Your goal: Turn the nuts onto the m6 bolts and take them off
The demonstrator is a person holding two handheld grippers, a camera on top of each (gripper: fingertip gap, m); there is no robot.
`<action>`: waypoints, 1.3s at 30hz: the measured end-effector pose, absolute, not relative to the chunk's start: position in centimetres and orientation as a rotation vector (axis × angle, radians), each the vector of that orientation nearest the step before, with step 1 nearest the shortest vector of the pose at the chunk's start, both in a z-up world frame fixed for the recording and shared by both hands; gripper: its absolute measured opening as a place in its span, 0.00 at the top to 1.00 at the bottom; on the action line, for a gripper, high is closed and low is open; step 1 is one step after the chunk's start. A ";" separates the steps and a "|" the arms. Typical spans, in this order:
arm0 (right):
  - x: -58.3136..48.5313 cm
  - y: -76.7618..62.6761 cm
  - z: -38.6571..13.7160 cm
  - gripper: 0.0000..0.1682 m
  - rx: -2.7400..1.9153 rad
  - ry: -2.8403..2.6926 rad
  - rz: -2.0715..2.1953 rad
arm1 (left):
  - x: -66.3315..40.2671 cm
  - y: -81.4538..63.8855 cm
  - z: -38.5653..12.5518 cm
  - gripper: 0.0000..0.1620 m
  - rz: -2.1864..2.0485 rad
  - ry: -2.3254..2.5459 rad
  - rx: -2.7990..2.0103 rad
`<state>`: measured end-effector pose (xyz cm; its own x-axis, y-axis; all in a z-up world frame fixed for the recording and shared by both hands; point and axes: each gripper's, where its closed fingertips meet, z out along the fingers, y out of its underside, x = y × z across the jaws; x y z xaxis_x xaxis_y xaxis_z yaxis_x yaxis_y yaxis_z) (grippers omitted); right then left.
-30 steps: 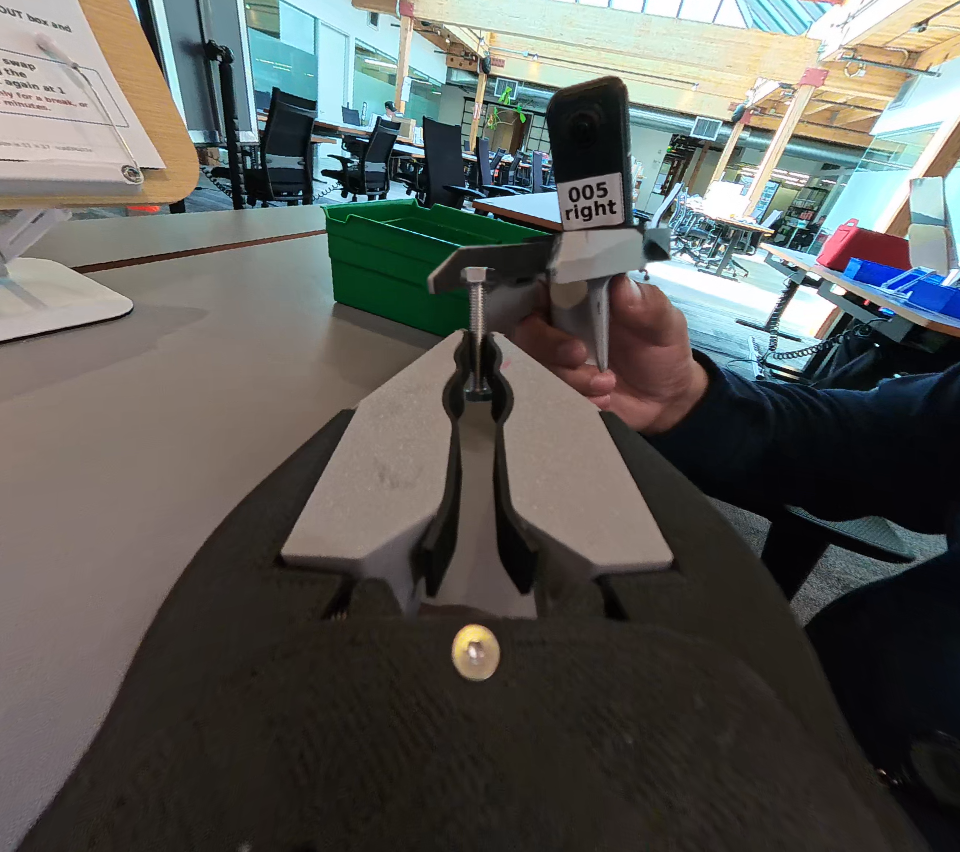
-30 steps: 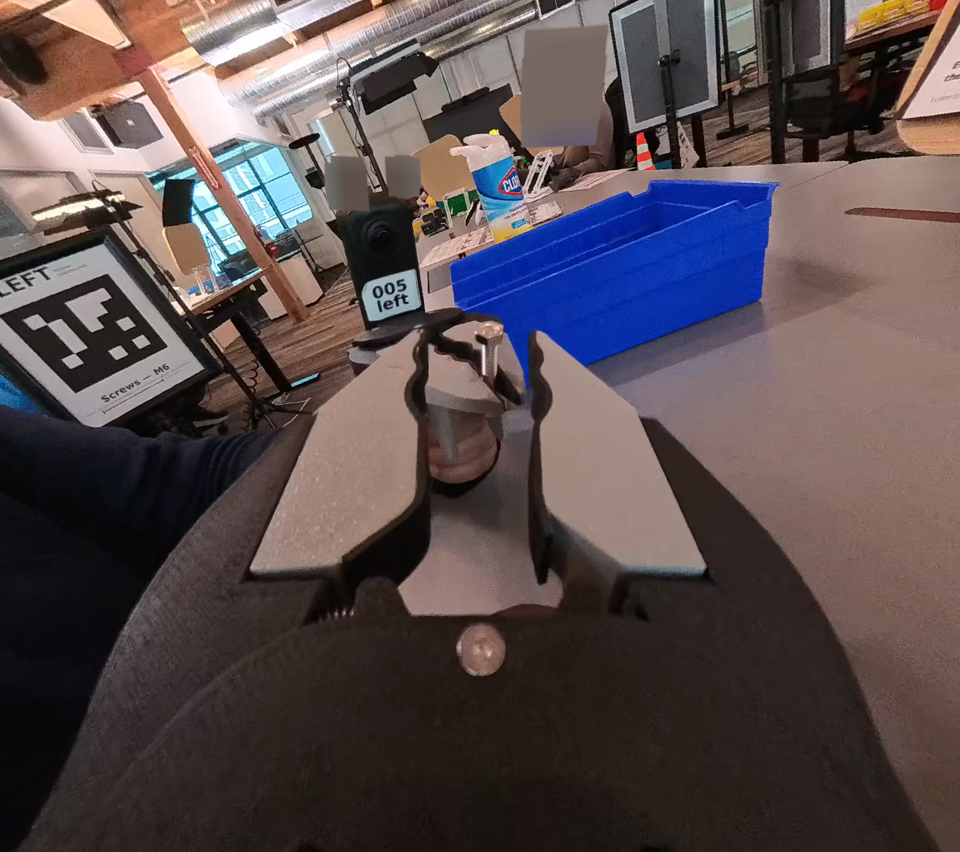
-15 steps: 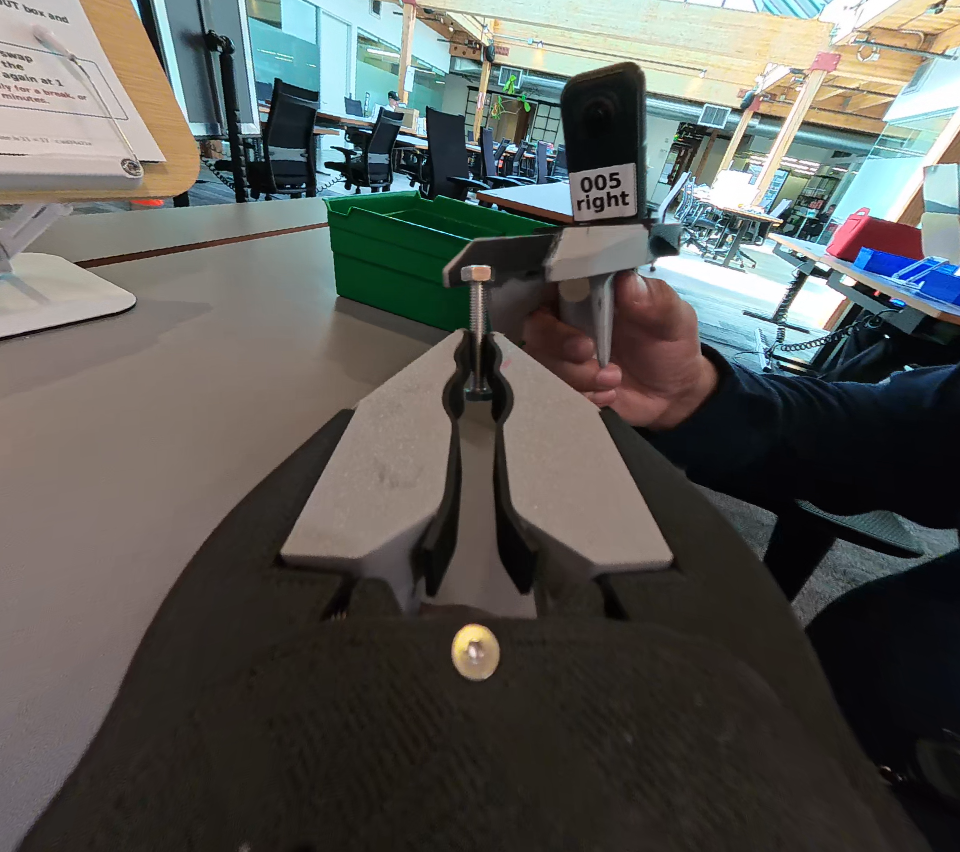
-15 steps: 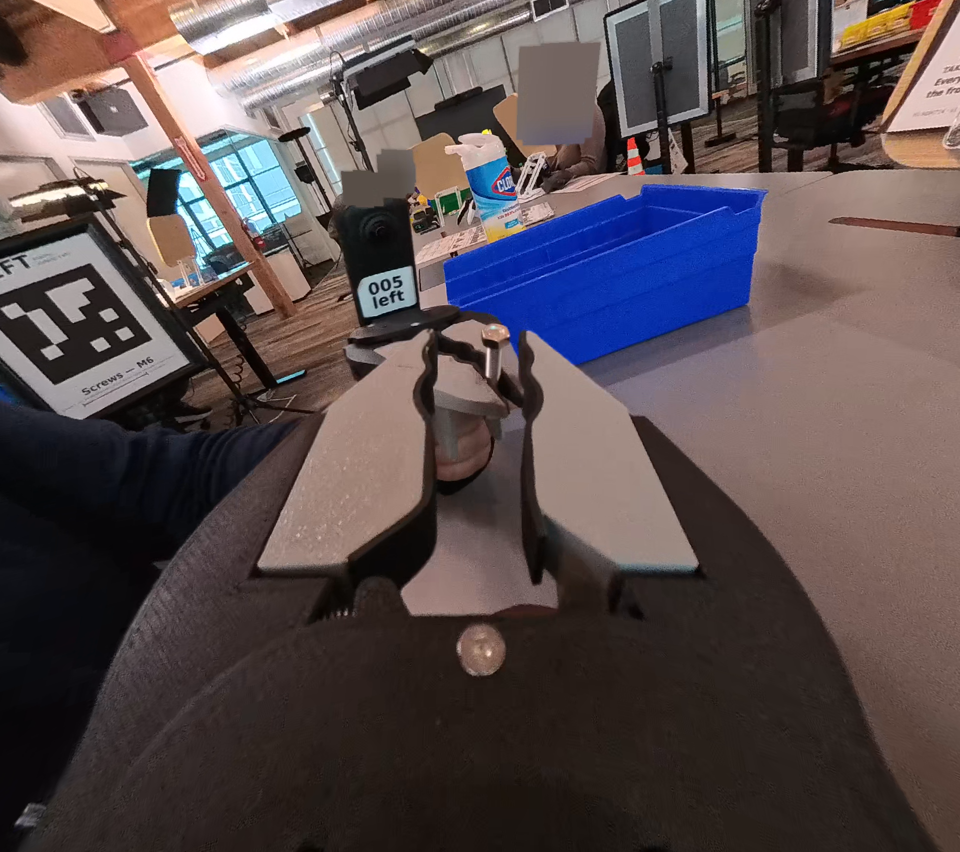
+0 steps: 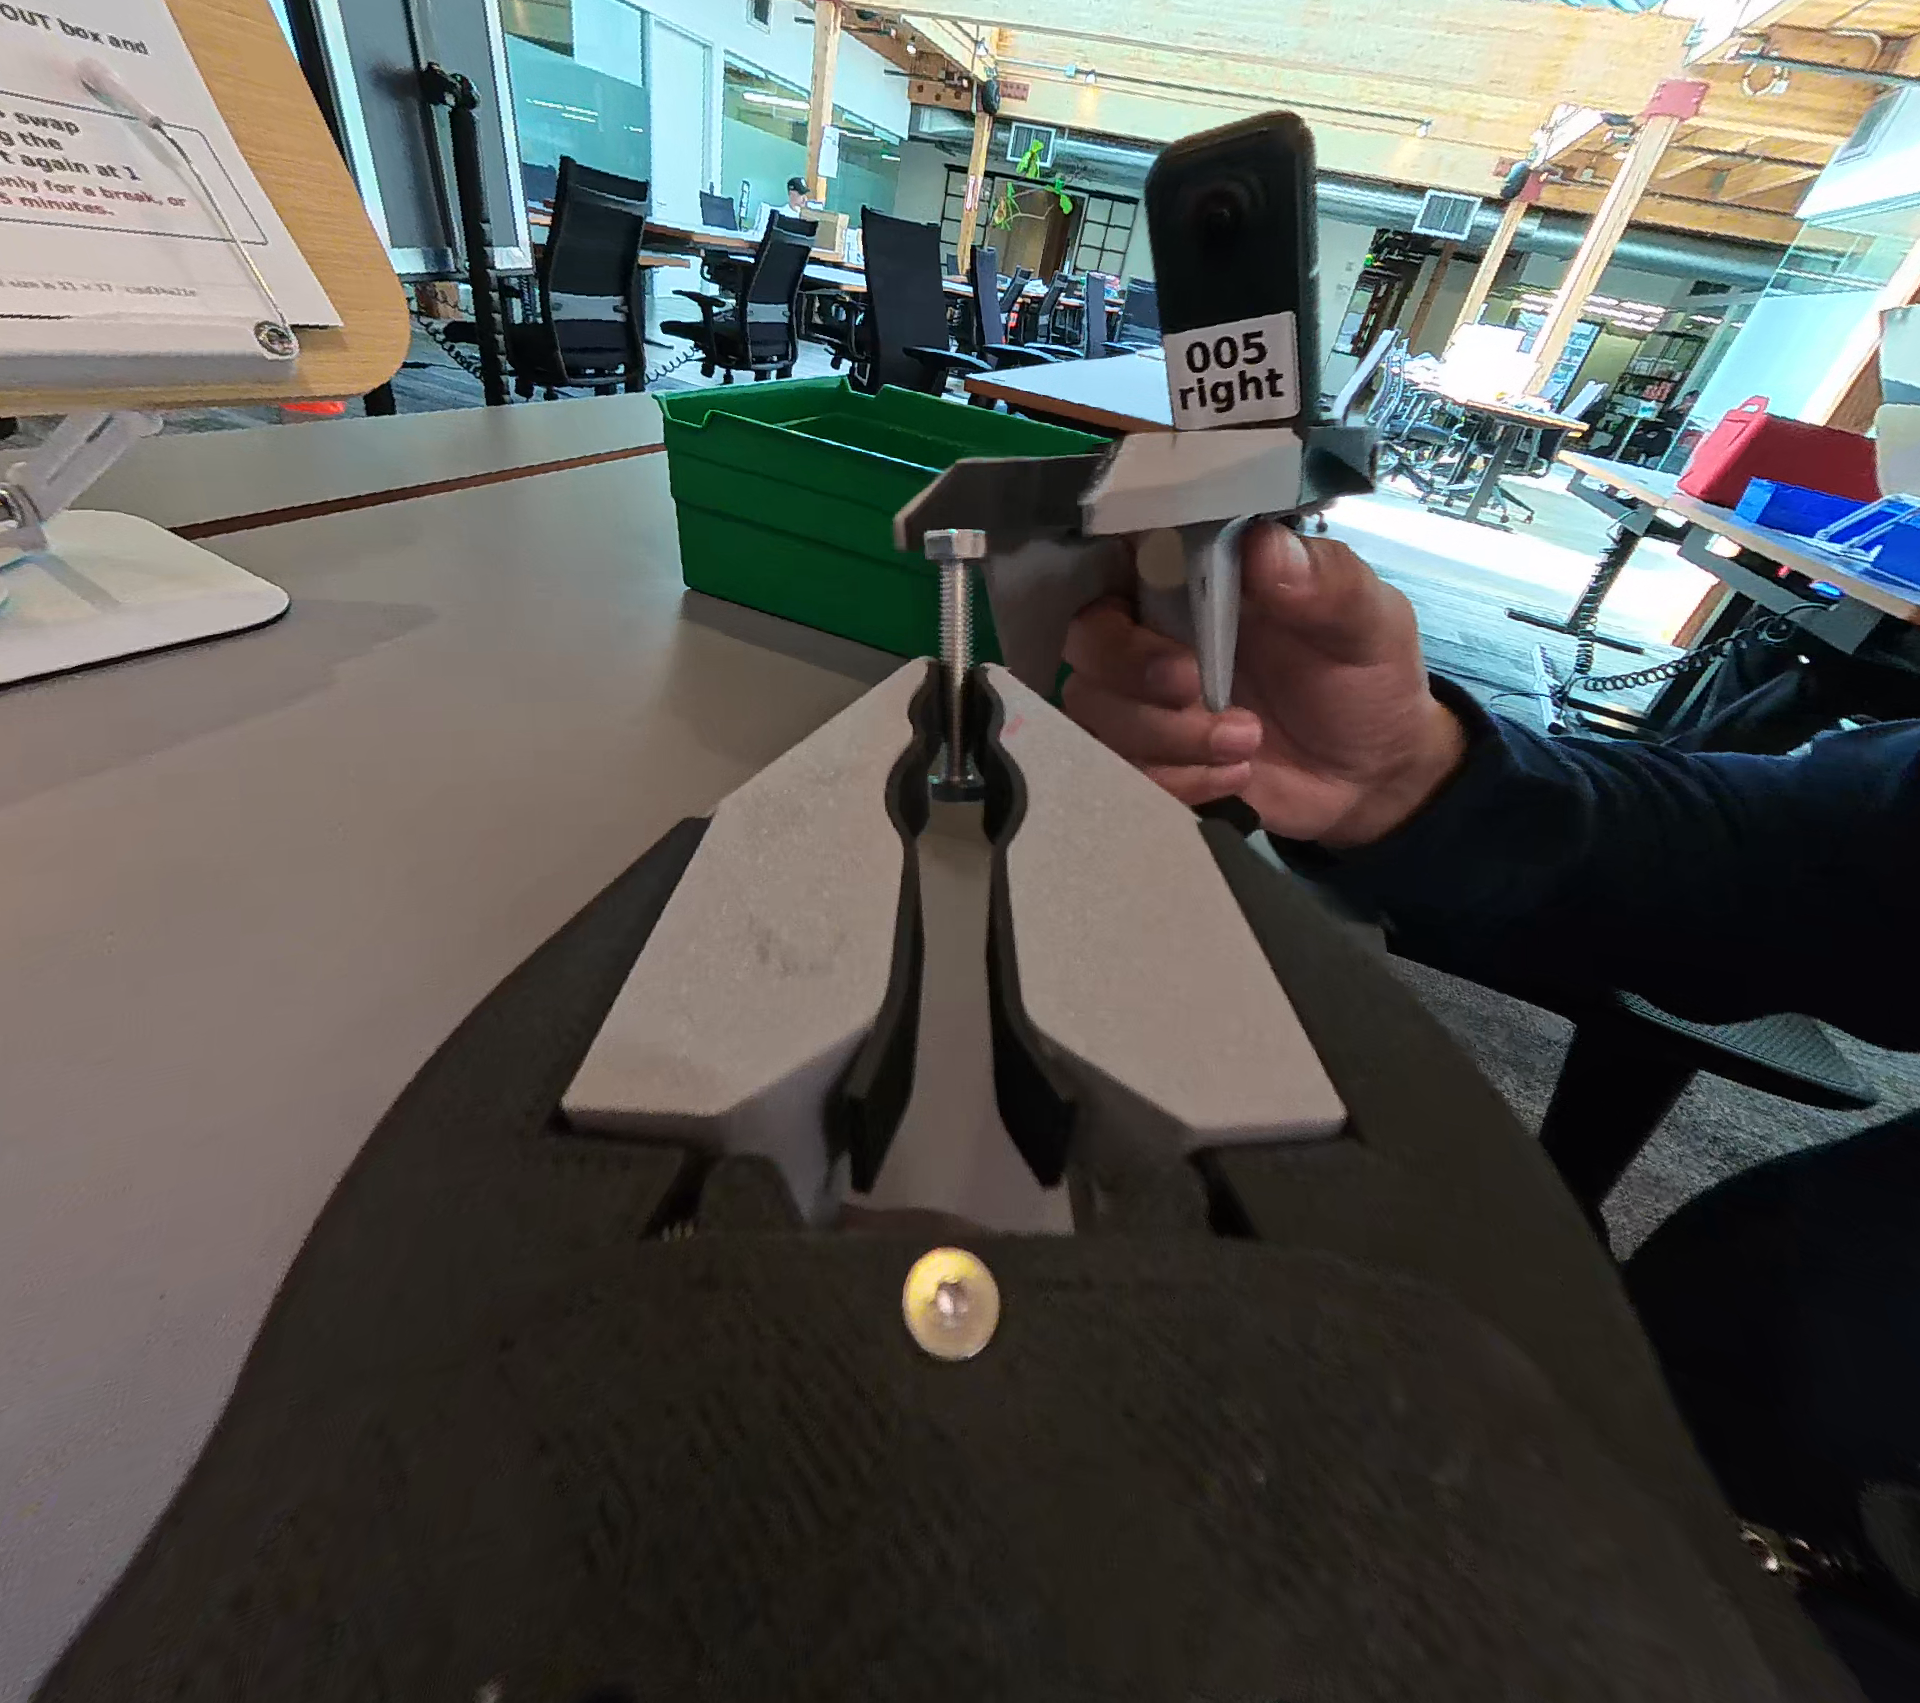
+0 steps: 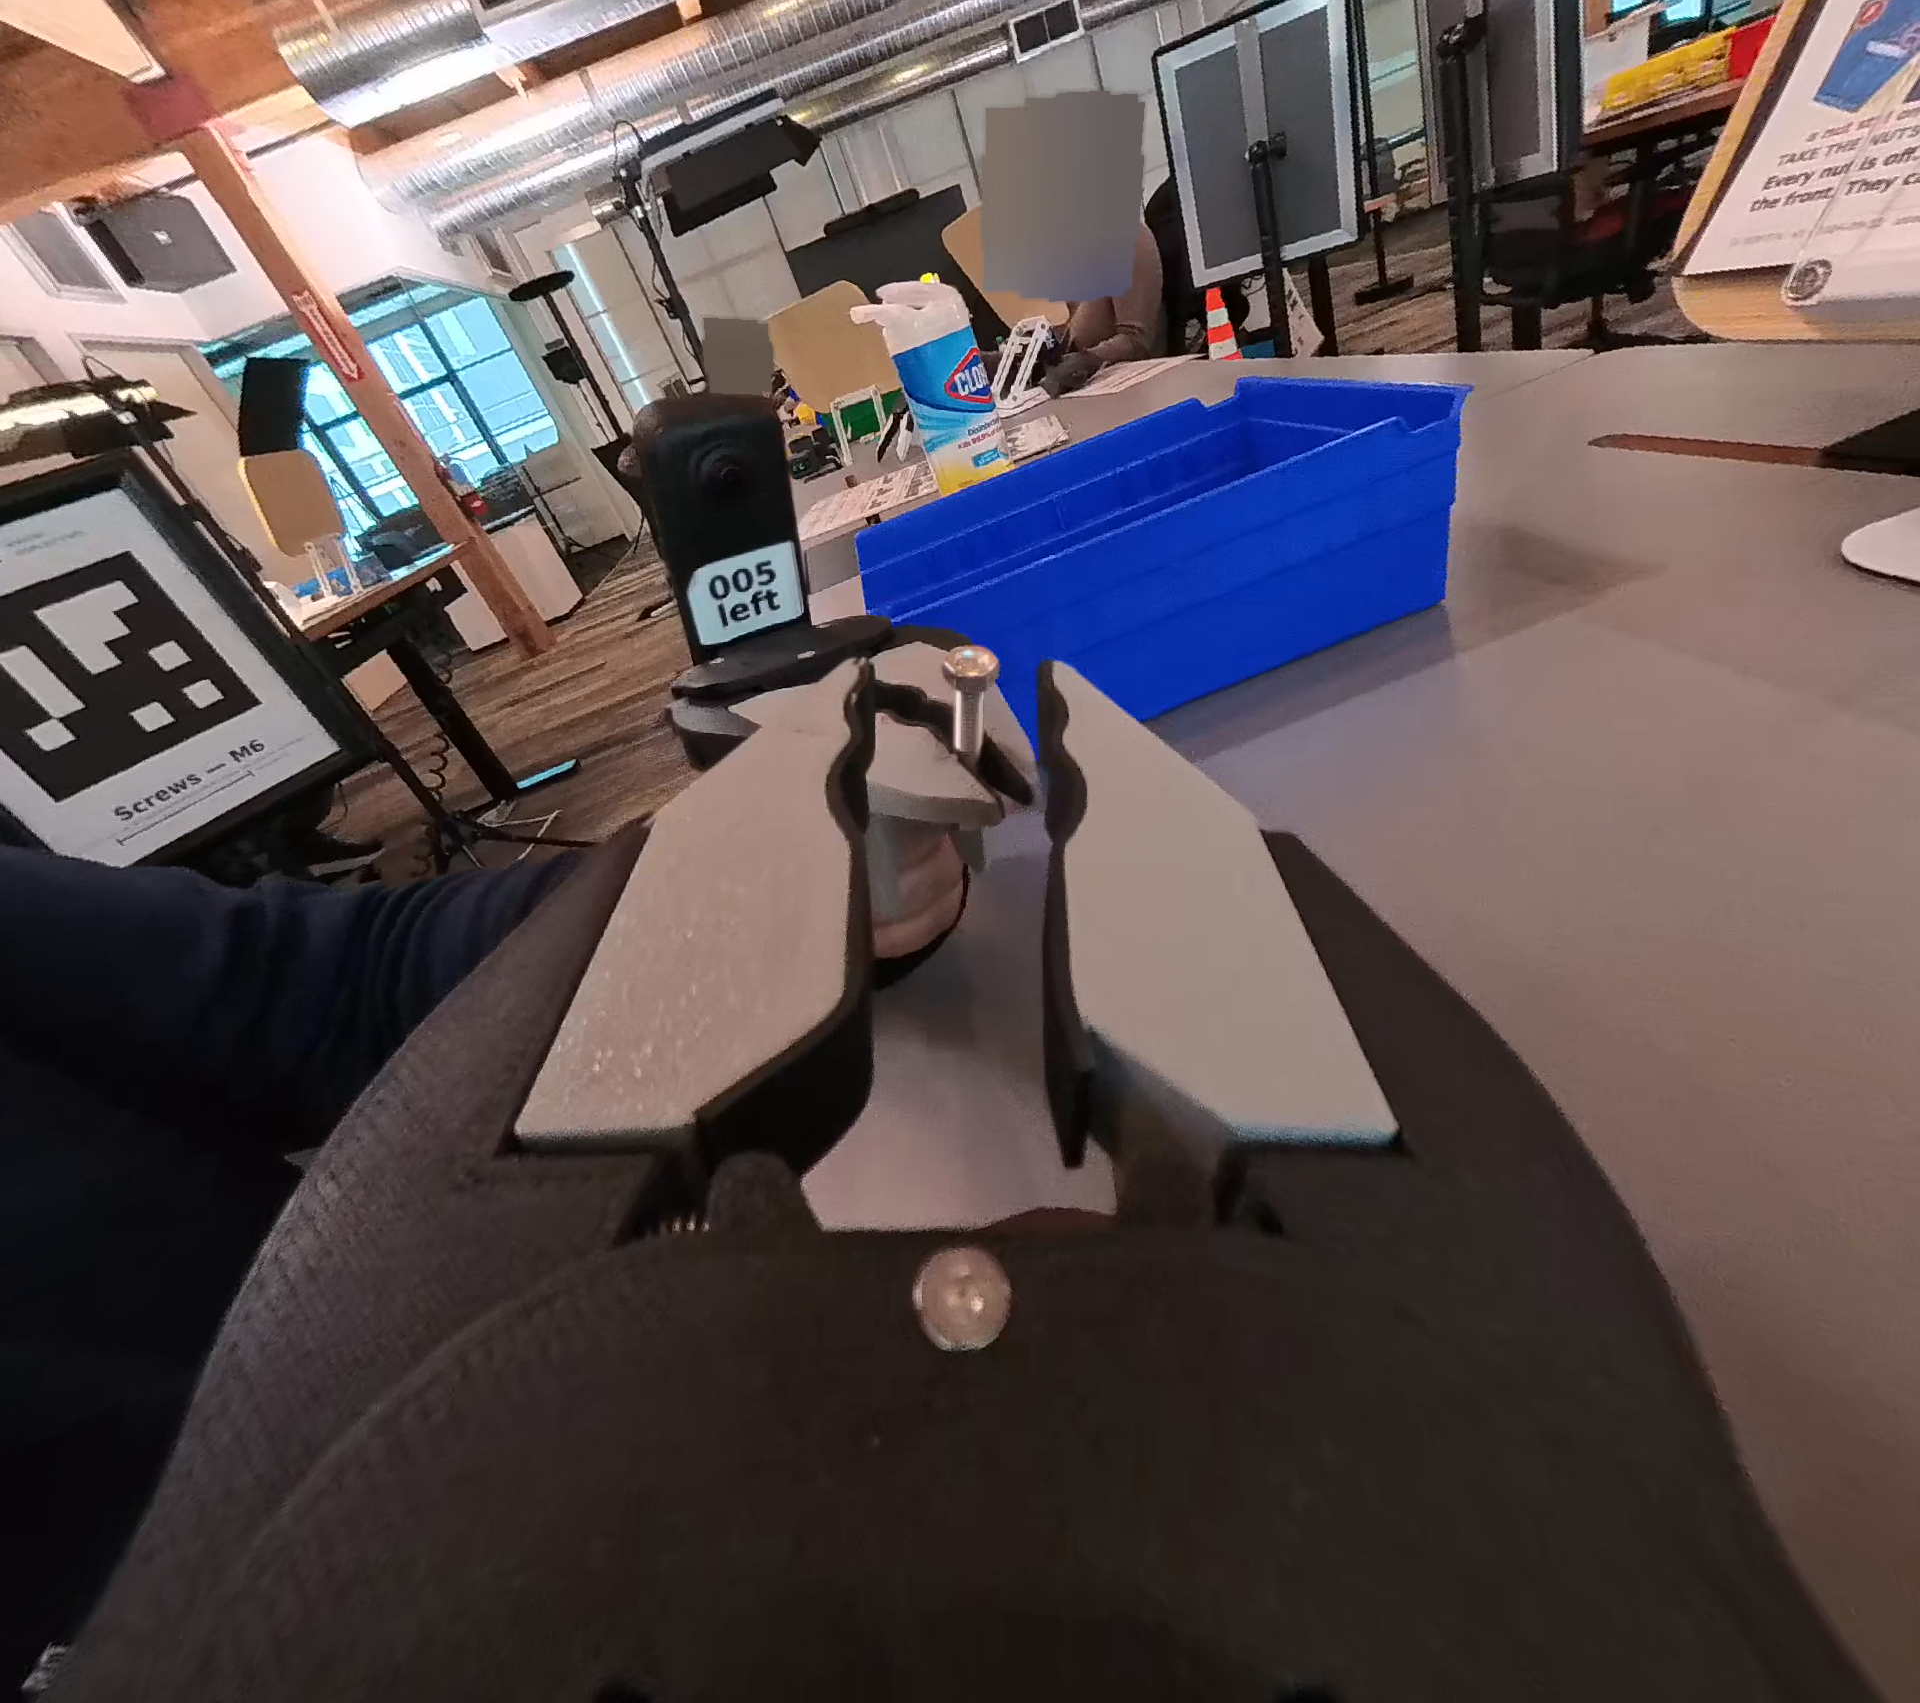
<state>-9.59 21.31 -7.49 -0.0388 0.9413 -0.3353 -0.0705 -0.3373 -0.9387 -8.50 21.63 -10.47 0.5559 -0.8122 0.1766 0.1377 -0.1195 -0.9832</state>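
Holding the bolt [image 5: 954,614] tight in our left gripper [image 5: 956,718], we had opened our right gripper [image 6: 951,734] wider, letting go.

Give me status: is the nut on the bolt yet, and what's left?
Done: the nut sits threaded at the lower end of the upright bolt, which the left gripper grips there. In hand: the right gripper is open around the bolt's head end, not gripping. Left: I can't tell if this is winding on or off; neither the green bin nor the blue bin shows contents.
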 end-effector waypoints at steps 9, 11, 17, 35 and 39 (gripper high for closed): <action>-10.9 20.6 -7.5 0.85 -1.394 -1.008 1.536 | -8.2 21.5 -10.7 0.99 -0.893 0.628 -1.483; -11.3 20.7 -7.4 0.91 -1.393 -1.007 1.519 | -8.1 21.4 -10.7 0.99 -0.901 0.635 -1.478; -11.8 21.0 -7.5 0.96 -1.389 -1.017 1.539 | -8.2 21.4 -10.7 0.99 -0.907 0.627 -1.485; -10.9 21.2 -7.8 0.86 -1.405 -1.010 1.463 | -8.8 22.3 -11.1 0.99 -0.861 0.585 -1.520; -11.4 21.1 -7.9 0.87 -1.413 -1.008 1.488 | -8.7 22.2 -11.1 0.99 -0.866 0.588 -1.519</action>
<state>-11.42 21.13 -7.91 -0.0231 0.9424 -0.3336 -0.0401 -0.3343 -0.9416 -8.70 22.17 -11.11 0.5910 -0.7854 0.1841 0.1187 -0.1411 -0.9829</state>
